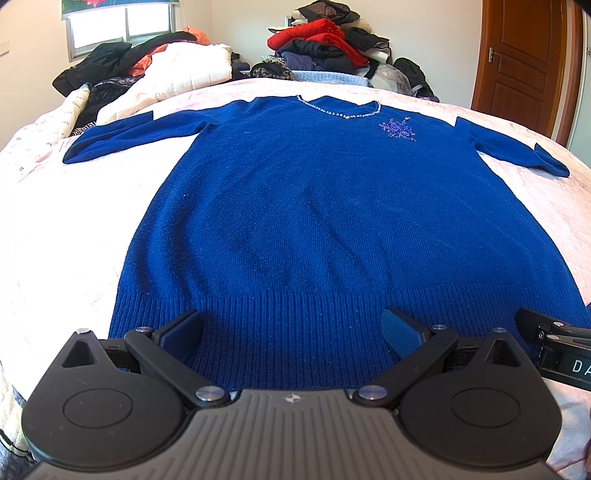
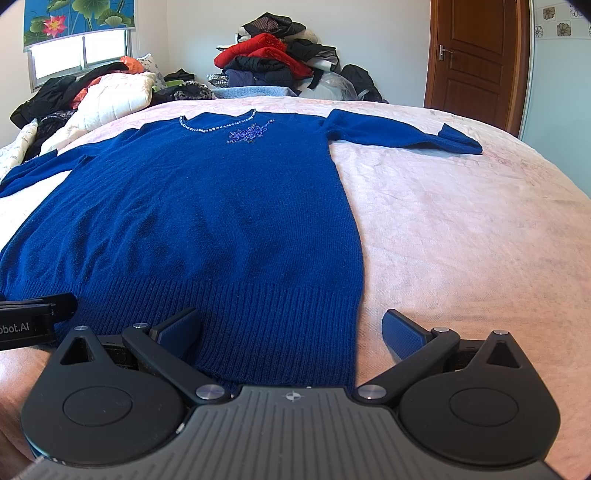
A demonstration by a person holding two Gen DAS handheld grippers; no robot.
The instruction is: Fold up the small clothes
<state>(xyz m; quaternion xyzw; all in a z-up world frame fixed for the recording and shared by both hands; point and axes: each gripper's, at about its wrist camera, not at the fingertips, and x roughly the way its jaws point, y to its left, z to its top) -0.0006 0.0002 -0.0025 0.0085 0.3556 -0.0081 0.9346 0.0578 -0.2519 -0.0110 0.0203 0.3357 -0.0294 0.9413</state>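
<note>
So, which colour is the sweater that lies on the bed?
Deep blue sweater, with a beaded neckline; clearest in the left wrist view.

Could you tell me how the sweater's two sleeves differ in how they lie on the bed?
The right-hand sleeve lies wholly on the pink bedspread, its cuff turned up. The left-hand sleeve reaches toward the heaped bedding, its cuff flat. Both are blue, spread outward, unfolded.

Bright daylight enters through the window (image 1: 122, 27) at the back left, washing the bedspread (image 1: 74, 229) below it out to near white in the left wrist view. Shadows are soft. Fisheye distortion curves the bed's edges and darkens the frame corners. Focus is sharp throughout.
</note>
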